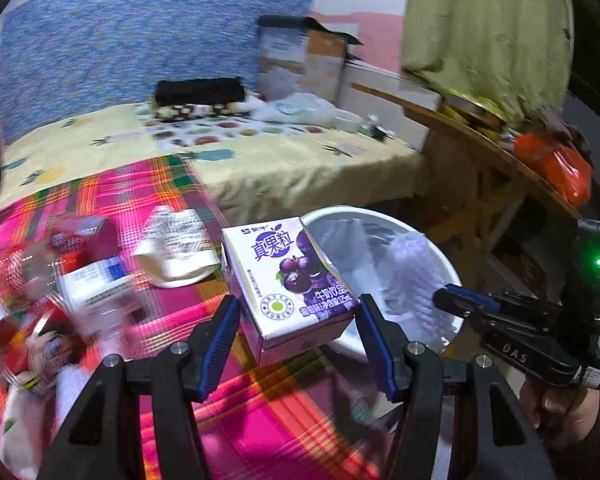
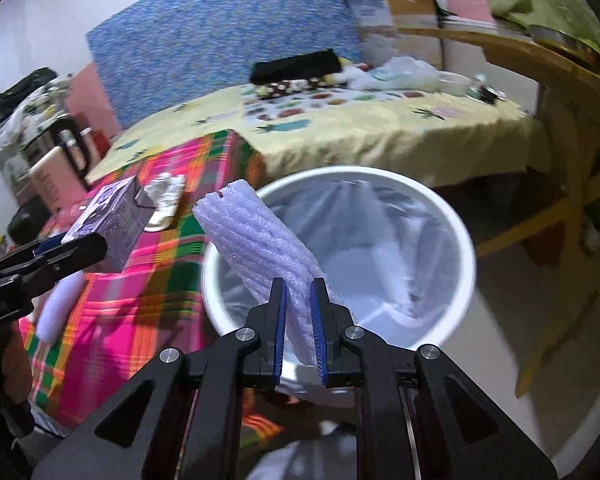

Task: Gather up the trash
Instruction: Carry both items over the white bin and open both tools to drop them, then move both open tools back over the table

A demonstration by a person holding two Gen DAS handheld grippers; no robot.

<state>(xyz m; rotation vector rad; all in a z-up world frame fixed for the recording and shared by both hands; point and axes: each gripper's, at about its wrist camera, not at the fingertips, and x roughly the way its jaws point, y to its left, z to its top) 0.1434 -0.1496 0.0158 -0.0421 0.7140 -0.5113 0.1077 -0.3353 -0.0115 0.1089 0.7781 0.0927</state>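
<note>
While the right gripper (image 2: 299, 312) pinched a foam sleeve (image 2: 256, 240) over the bin (image 2: 466, 240), the left gripper (image 1: 296, 340) stood spread.
Its fingers flanked, without touching, a carton (image 1: 288, 280) at the edge of the plaid cloth (image 1: 160, 184), beside the bin.

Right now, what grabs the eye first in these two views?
The purple juice carton sits between the open fingers of the left gripper, at the edge of the pink plaid cloth. The right gripper is shut on a white foam sleeve, held over the lined white bin beside the table. More trash lies blurred on the cloth to the left.
</note>
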